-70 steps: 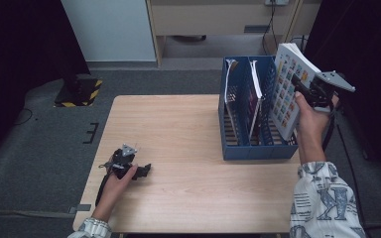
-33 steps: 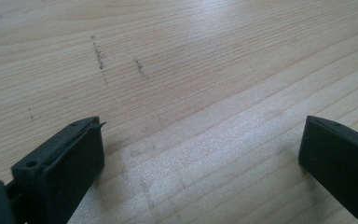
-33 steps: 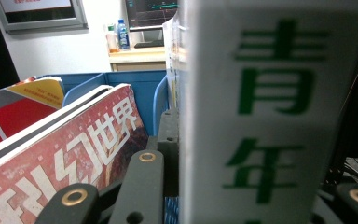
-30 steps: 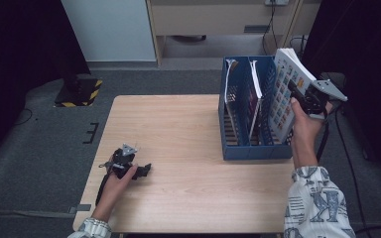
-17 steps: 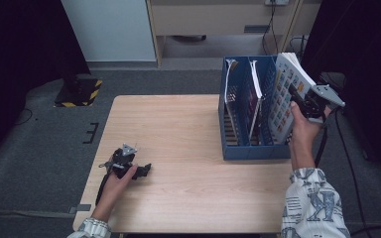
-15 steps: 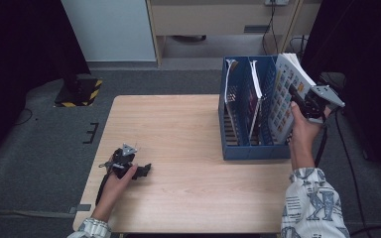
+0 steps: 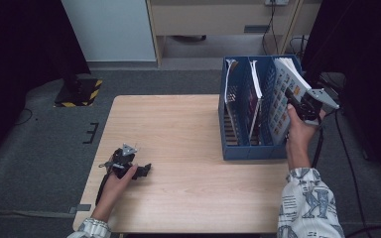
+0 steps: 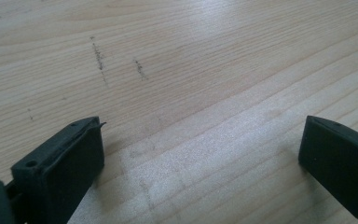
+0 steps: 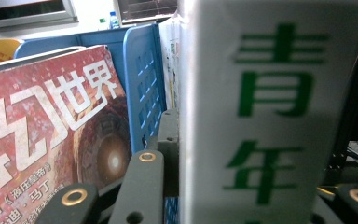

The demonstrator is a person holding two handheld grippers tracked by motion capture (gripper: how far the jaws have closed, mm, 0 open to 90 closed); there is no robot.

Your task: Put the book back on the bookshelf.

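High view: right gripper point(image 7: 292, 99) clamps thick white book point(image 7: 284, 101) standing in rightmost slot of blue file rack point(image 7: 248, 151), long axis upright, top leaning right, cover facing left. Left gripper point(image 7: 146, 170) rests on table point(image 7: 178, 129), well apart.

Left gripper view: jaws wide apart, bare wood between.

Right gripper view: book spine with green characters point(image 9: 261, 116) upright between jaws; red magazine point(image 9: 51, 140) in neighbouring slot.
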